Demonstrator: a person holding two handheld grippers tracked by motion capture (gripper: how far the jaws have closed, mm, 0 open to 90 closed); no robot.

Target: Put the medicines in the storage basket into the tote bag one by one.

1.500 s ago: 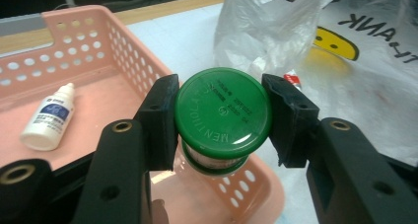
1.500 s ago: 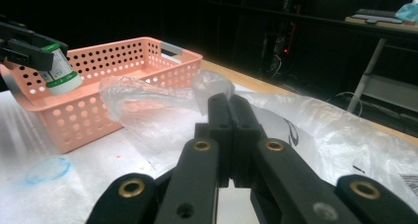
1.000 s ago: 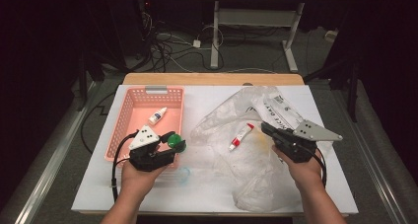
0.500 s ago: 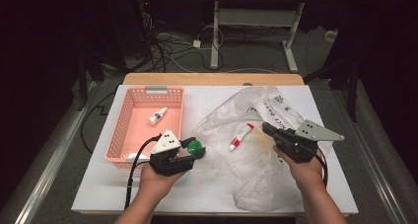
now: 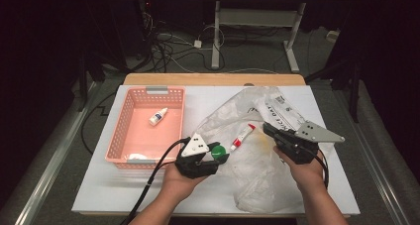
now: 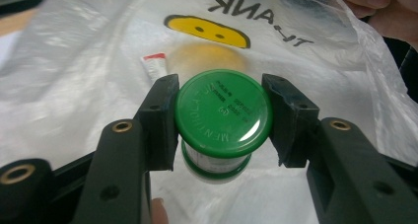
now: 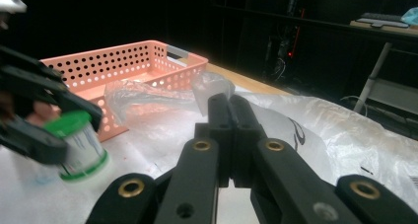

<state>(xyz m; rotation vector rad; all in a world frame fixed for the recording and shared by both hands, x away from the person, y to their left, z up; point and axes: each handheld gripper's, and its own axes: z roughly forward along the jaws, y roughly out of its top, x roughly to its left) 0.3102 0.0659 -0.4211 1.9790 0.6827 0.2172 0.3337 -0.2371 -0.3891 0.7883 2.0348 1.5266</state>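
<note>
The left gripper (image 6: 219,120) has its two black jaws clamped on the lid of a small white jar with a round green cap (image 6: 223,114), dead centre in the left gripper view. In the high view, this left gripper (image 5: 218,157) sits just below the middle of the frame, at the near left edge of a crumpled clear plastic bag printed with a yellow smiley face (image 5: 257,155). A second ago it was farther left, beside the pink perforated plastic basket (image 5: 124,131); the jar has been carried out to the bag, probably to be packed. The right gripper (image 7: 229,105) has its jaws pressed together on the bag's film, right of centre in the high view, unmoved. A red-capped white tube (image 5: 242,137) lies in the bag. A small white dropper bottle (image 5: 157,117) remains in the basket.
</note>
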